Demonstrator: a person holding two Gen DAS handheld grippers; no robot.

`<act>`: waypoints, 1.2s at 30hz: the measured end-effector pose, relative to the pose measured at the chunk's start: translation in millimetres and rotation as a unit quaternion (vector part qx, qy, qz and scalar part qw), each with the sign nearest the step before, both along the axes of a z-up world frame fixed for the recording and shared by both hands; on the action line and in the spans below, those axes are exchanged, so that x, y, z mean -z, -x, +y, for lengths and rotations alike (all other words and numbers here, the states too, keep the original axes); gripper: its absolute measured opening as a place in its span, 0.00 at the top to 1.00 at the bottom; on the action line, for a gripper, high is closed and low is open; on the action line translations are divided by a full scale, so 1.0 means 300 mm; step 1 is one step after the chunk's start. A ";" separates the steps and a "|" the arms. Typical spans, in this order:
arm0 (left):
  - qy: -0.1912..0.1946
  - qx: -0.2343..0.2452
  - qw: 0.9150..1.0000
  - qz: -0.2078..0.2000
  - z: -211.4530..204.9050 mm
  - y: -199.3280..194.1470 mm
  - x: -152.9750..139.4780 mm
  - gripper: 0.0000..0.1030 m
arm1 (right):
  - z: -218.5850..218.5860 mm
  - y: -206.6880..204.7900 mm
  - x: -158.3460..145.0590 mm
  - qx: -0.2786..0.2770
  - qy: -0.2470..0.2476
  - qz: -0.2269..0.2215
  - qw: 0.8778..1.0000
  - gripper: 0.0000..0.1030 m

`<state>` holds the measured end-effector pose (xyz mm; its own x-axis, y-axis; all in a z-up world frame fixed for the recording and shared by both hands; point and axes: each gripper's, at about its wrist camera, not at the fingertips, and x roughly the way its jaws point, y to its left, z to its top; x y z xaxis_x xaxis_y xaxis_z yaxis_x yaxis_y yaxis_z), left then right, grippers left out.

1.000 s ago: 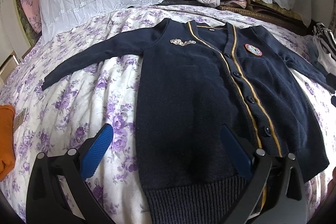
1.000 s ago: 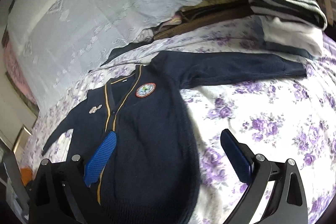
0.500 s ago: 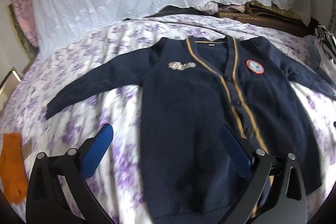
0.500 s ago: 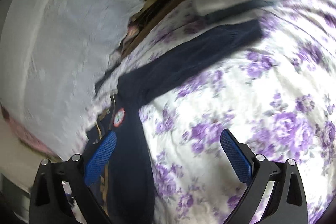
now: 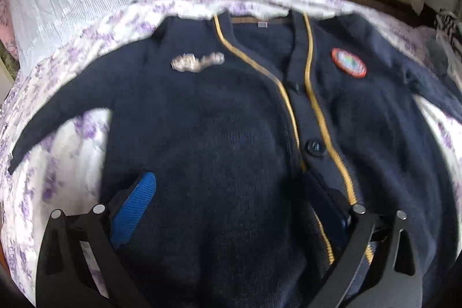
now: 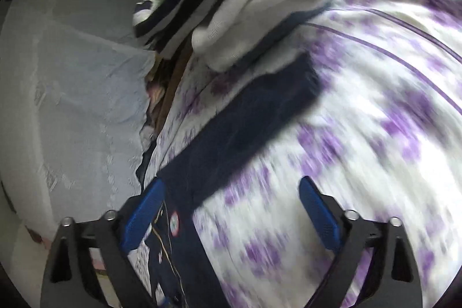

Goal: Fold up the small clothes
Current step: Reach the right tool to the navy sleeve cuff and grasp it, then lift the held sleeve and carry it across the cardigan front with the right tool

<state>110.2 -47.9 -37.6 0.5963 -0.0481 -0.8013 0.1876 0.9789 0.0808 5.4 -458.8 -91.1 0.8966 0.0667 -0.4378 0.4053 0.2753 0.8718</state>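
The left hand-held gripper (image 5: 231, 210), jaws spread and empty, is now hovering closer over the chest of the navy knitted cardigan with yellow trim (image 5: 231, 134), lying flat on the purple-flowered bed sheet (image 6: 375, 134). The right hand-held gripper (image 6: 231, 210) has rolled toward the far right sleeve (image 6: 260, 117) (jaws closing, nothing pinched), probably starting the sleeve fold.
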 end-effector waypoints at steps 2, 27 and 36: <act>0.002 -0.001 1.000 -0.004 0.004 0.004 -0.008 0.04 | -0.044 -0.077 0.037 0.022 -0.024 0.026 0.999 0.37; 0.012 0.014 0.999 0.048 -0.444 -0.324 -0.159 0.04 | -0.203 0.037 0.181 0.165 0.021 -0.014 0.986 0.73; -0.006 -0.028 1.000 0.014 -0.597 -0.473 0.019 0.04 | -0.188 -0.081 0.176 0.172 0.048 0.013 0.984 0.85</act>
